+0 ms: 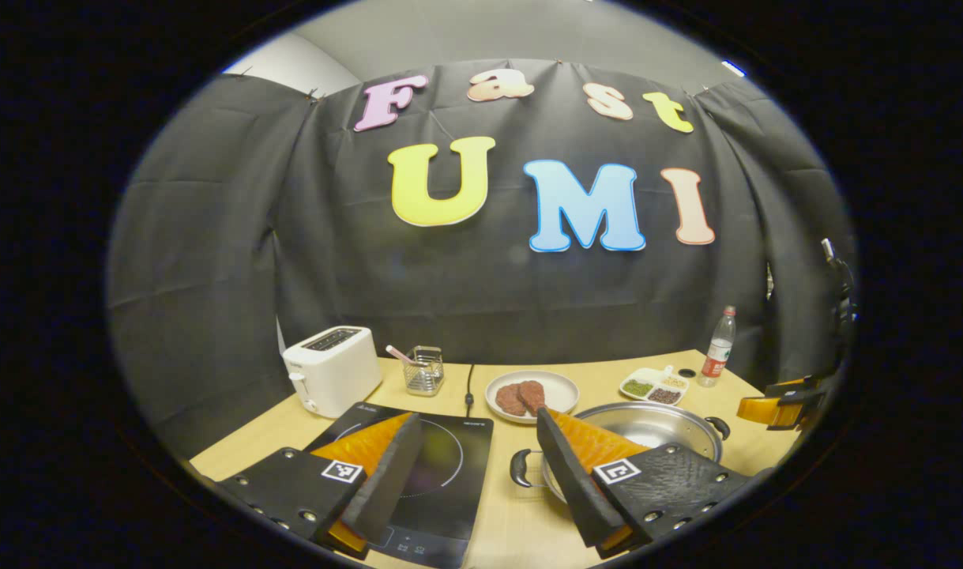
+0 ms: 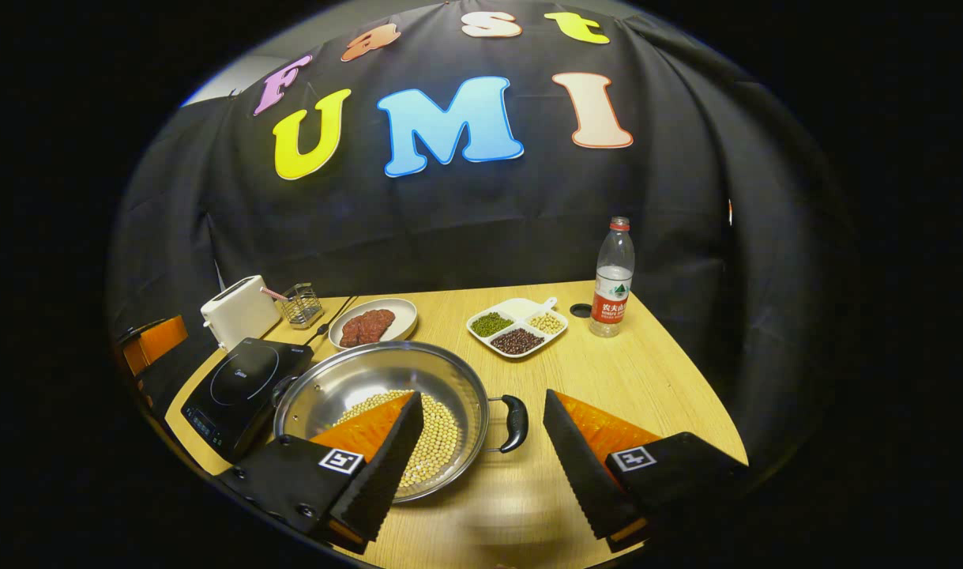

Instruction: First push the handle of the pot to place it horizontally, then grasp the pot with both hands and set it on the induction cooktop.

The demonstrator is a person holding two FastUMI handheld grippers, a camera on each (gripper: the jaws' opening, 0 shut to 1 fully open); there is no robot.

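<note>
A steel pot [image 2: 355, 387] with soybeans [image 2: 438, 435] in it stands on the wooden table, right of the black induction cooktop [image 2: 240, 383]. My right gripper [image 2: 482, 395] is open, low over the table, with the pot's black right handle [image 2: 516, 423] between its fingers, untouched. My left gripper [image 1: 479, 416] is also open, straddling the gap between the cooktop [image 1: 442, 466] and the pot [image 1: 663, 423]. The pot's left handle [image 1: 520, 468] lies just inside its right finger. Each view shows the other gripper at its edge: the right gripper [image 1: 781, 403], the left gripper [image 2: 153, 340].
Along the back stand a white toaster [image 2: 236, 312], a wire holder [image 2: 301, 304], a plate of meat [image 2: 370, 322], a divided dish of beans [image 2: 517, 328] and a water bottle [image 2: 612, 276]. The table's [image 2: 647, 371] curved edge runs close on the right.
</note>
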